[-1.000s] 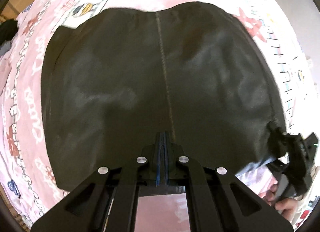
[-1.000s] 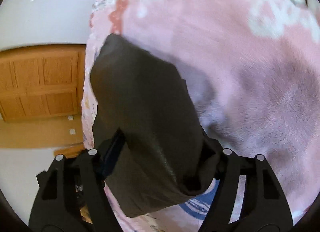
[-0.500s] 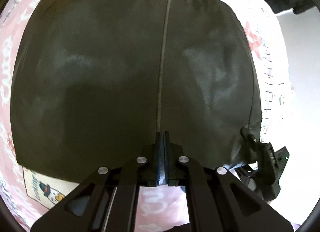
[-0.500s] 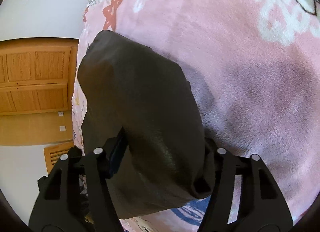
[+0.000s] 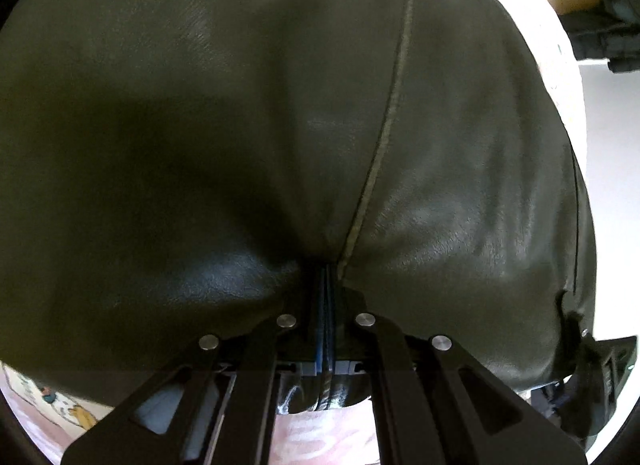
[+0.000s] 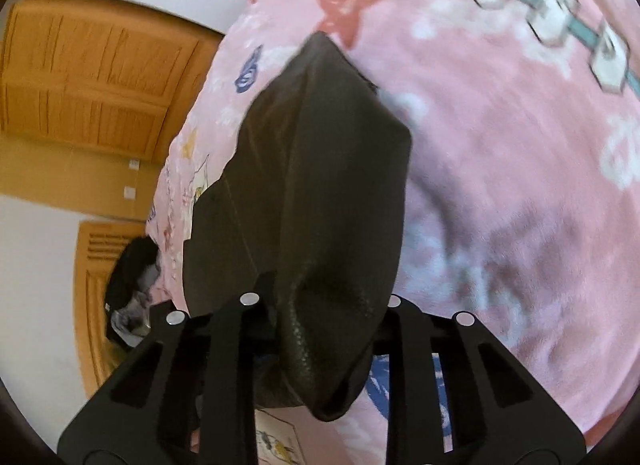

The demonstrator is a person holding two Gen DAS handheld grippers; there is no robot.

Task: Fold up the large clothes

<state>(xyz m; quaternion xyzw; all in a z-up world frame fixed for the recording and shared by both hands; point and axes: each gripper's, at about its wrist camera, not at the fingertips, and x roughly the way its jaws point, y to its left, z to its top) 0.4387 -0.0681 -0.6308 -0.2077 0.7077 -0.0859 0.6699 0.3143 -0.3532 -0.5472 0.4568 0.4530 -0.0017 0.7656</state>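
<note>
Garment (image 5: 240, 125) looks soft, smooth, probably slippery; edges give best hold. Left tongs (image 5: 326, 285) pinch its hem; right tongs (image 6: 320, 305) are closing on a fold.

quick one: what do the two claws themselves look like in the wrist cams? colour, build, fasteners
Both match. The left claw and right claw are matte black angular linkages with slotted cutouts. Each shows four round silver pivot fasteners in a row. The left claw's pads are blue-edged. No cables, markings or sleeves are visible.
</note>
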